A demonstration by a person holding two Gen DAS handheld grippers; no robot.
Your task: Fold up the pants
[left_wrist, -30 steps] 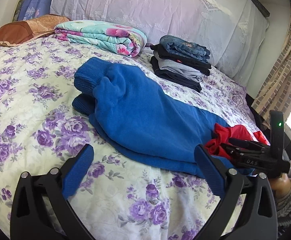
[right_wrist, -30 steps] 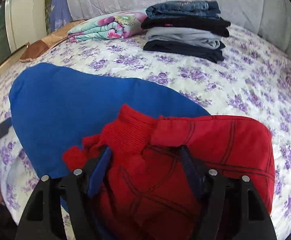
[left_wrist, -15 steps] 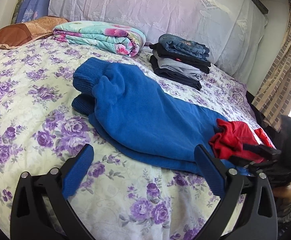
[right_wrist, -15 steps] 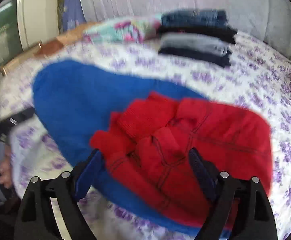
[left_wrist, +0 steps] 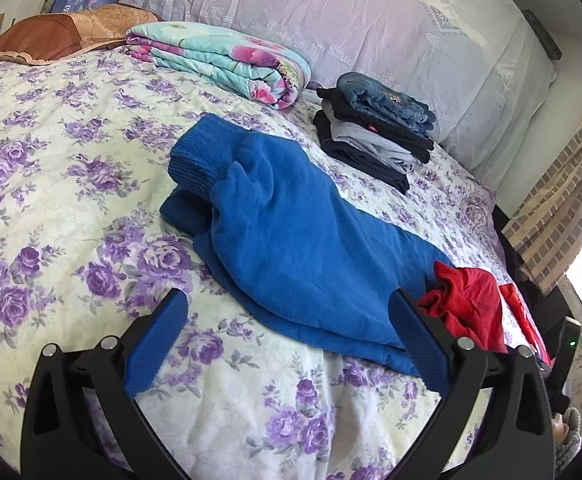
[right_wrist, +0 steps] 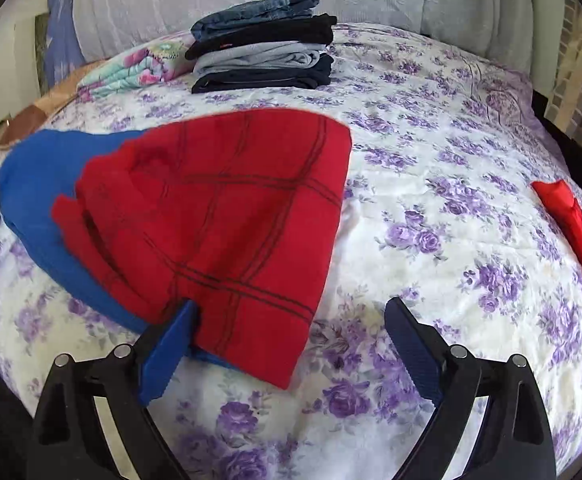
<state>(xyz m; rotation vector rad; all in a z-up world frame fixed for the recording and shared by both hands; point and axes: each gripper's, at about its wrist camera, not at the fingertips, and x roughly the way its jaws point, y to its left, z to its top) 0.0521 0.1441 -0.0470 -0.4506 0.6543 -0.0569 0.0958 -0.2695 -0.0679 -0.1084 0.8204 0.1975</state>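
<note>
Blue fleece pants lie folded lengthwise on the floral bed, cuffs toward the far left. Their red waist part with dark grid lines lies at the near right end; in the right wrist view it spreads over the blue cloth. My left gripper is open and empty, just in front of the pants' near edge. My right gripper is open and empty, its left fingertip at the red part's near edge.
A stack of folded pants sits at the back of the bed. A folded floral quilt and a brown pillow lie far left. Another red garment lies at the right edge. Curtains hang right.
My right gripper has let go of the red waist part, opened and drawn back and to the right; the red part now lies flat. The left gripper has barely moved.
</note>
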